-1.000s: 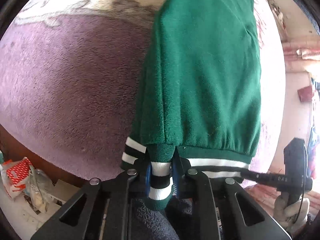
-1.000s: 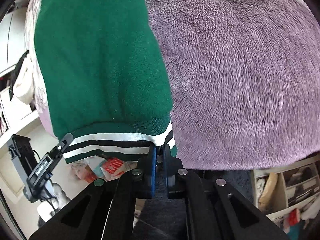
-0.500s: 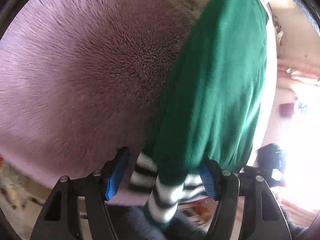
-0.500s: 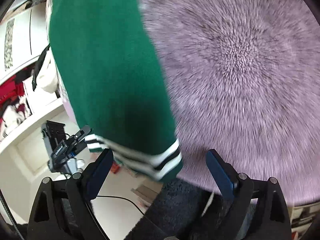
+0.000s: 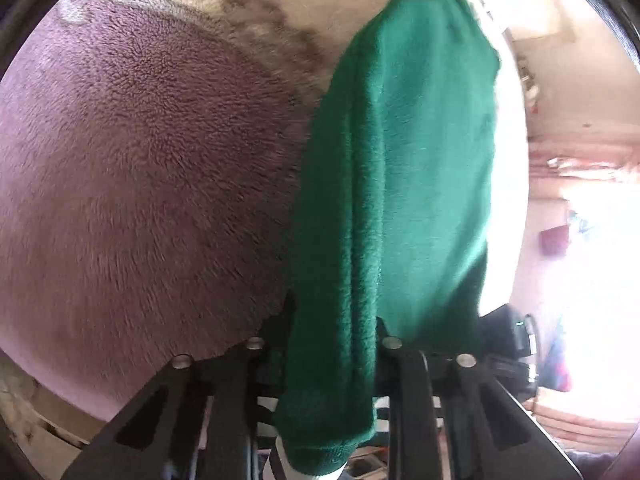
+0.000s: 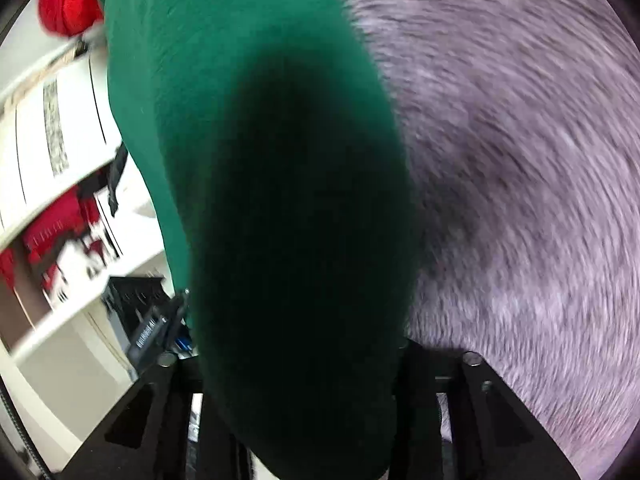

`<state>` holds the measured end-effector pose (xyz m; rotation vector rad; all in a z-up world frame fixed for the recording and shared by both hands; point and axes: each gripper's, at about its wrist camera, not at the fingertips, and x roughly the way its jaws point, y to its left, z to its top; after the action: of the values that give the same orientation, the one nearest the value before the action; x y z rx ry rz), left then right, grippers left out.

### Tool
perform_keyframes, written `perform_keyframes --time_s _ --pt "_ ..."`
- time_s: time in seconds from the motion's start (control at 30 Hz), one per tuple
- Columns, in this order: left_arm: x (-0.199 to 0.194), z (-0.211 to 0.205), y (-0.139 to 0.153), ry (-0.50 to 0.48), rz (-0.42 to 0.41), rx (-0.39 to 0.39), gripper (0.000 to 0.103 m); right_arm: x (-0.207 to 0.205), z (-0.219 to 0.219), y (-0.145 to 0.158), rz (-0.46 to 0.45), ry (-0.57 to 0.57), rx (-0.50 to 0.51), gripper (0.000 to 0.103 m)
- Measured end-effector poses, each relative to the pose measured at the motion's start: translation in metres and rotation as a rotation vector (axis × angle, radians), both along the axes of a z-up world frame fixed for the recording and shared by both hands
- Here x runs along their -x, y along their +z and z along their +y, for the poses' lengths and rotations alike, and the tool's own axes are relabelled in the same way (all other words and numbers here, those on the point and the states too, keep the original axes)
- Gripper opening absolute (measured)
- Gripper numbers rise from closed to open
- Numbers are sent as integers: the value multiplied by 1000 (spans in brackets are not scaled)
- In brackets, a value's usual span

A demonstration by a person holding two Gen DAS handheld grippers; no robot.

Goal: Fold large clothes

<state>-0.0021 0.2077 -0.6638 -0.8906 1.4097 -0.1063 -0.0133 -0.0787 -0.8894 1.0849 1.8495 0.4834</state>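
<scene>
Your left gripper (image 5: 332, 344) has just been closing, and its jaws now stand narrow, pinched on a thick fold of the green sweater (image 5: 400, 184). The cloth bulges out between the two fingers and hangs over them toward you, with a little of the black-and-white striped cuff (image 5: 276, 460) peeking out below the fold at the near edge. From there the sweater runs away up the right side of the purple fleece blanket (image 5: 140, 200), which fills the left of that view and gives way to a cream patch at the far end.

Your right gripper (image 6: 296, 360) has just been closing too. Its jaws grip a bunched, shadowed mass of the same sweater, which swells up so close to the lens that the pads themselves are hidden. The garment stretches away along the left edge of the blanket, which spreads out to the right. Beyond it on the left stand white shelves (image 6: 60, 152) holding red items (image 6: 68, 0), all blurred.
</scene>
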Motion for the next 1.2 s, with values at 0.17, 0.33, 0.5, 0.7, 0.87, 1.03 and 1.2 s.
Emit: perform_keyframes --time_s 0.17,0.33,0.5,0.7,0.87,1.03,1.2 --pt "32 -7 48 -26 -9 33 16 29 -7 60 22 -3 -32 21" --pt "56 -14 94 -23 57 97 16 69 -27 108 157 1 -73 21" --pt "-32 -17 146 -33 -111 130 16 12 -40 157 51 -60 -163 21" --pt "-193 -12 145 -73 -299 52 16 -153 -38 193 -161 -102 -169 21" --pt "-289 5 67 -142 -199 -24 16 -280 -31 140 -114 -135 -82 22" --pt "-327 21 25 -183 -39 9 17 -326 -22 101 0 -102 -47 32" --pt "-323 26 43 -174 -100 85 45 -339 -31 117 -18 -160 -183 79"
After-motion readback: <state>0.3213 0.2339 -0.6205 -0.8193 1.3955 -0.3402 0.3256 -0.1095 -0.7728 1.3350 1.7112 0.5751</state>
